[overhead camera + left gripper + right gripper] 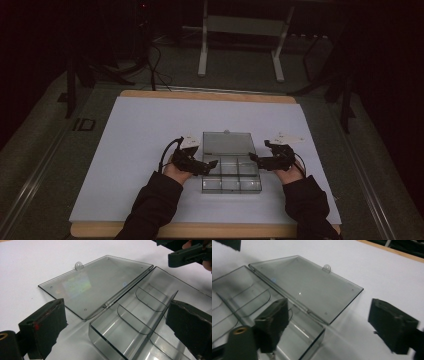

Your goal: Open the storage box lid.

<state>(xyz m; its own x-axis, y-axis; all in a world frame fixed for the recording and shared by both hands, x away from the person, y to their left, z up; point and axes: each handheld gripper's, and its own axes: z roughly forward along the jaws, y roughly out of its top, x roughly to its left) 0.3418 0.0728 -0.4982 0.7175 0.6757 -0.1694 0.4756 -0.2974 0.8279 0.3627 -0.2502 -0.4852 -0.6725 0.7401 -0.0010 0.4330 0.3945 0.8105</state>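
Dark surroundings swallow most of the room beyond the white sheet (150, 150) covering the table; only a pale stand (240, 45) at the top centre of the high view is clear. Both sleeved forearms enter from the bottom edge, angled inward. A clear compartment box (231, 175) sits in the lower middle, its lid (228, 142) laid open flat behind it. The left gripper (209, 165) meets the box's left side, the right gripper (254, 159) its right, each with jaws spread apart, holding nothing.

Dim rm, white frame (240, 30), grey floor (235, 70)
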